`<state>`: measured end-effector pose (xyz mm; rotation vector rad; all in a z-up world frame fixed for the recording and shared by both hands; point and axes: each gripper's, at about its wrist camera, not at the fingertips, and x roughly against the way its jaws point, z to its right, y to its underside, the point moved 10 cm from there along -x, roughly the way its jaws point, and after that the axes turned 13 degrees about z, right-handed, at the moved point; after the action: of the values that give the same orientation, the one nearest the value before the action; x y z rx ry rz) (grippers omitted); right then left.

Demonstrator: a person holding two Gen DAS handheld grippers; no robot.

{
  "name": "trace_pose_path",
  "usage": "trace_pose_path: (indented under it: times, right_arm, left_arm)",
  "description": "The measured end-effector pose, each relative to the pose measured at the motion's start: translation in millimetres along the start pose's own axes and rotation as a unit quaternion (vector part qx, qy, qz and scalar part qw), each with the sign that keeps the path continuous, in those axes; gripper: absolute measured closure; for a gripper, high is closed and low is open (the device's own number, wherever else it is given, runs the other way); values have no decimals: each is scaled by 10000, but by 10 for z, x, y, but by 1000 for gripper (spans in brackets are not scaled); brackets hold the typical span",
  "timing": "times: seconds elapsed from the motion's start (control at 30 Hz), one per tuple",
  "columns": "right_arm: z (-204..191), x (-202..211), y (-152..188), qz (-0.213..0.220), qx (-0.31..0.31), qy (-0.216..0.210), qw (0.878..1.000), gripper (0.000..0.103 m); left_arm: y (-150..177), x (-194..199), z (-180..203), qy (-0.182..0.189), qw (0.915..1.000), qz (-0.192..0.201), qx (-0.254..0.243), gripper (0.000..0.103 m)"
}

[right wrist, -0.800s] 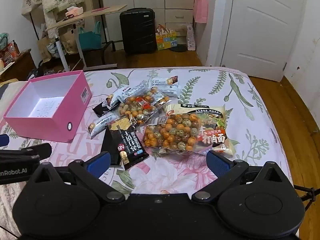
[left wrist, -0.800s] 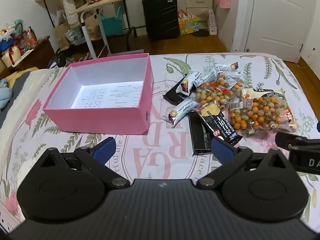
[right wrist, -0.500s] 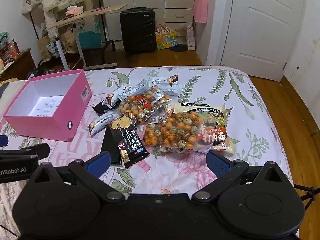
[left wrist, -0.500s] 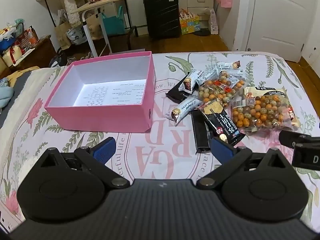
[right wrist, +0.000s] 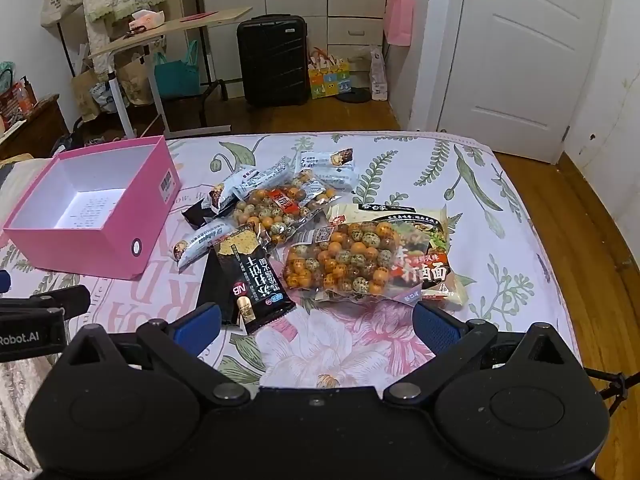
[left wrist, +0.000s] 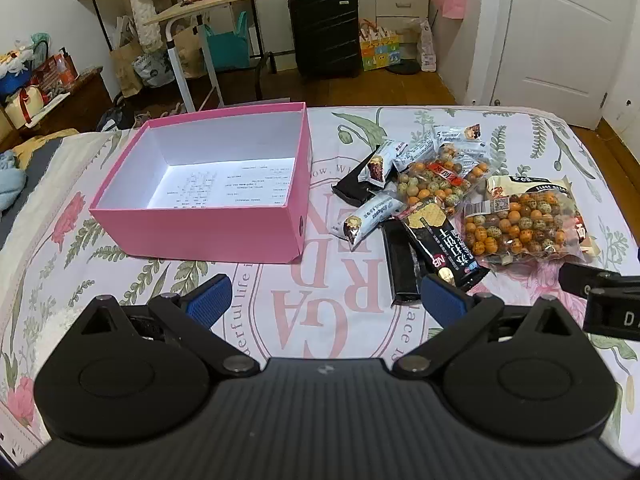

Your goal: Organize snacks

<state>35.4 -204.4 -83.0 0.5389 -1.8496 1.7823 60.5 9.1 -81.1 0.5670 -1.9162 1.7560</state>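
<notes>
Empty pink box (left wrist: 208, 232) beside piled snack packets (left wrist: 440, 208).

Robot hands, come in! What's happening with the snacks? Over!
Left tool open, right tool open, both holding nothing. Snack packets piled beside pink box, none inside. Nothing in the way.

Your left gripper (left wrist: 326, 296) and right gripper (right wrist: 316, 322): matt black plastic bodies, blue ribbed pads, metal pivot pins. Ahead of your left jaws, pink box (left wrist: 224, 236): matt cardboard, white paper-lined inside. Ahead of your right jaws, black packet (right wrist: 252, 276): glossy film; clear nut bag (right wrist: 340, 260): shiny, crinkled plastic. Under both jaws, bedsheet (right wrist: 332, 344): soft matt printed cloth. Beyond, floor (right wrist: 356, 114): varnished wood.
</notes>
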Motion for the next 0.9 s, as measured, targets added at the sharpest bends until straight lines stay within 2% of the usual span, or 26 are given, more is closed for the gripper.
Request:
trace_pose_path:
  times: [0.3,0.4,0.57,0.9]
  right_arm:
    - [56,11,-3,45,34,109,9999,0]
    - [70,41,-43,254,-14,-37,9997,0]
    - [109,82,-95,367,-76,-134,9992,0]
    - [224,46,-23,255,-122,29,9996,0]
  left_arm:
    - [-22,42,-8,57,10000,23,12,1]
    - [-25,41,-6,62,10000,9,10,1]
    - [-19,58,-6,45,10000,-4,19,1]
    - [-22,145,30,85,10000,6,1,1]
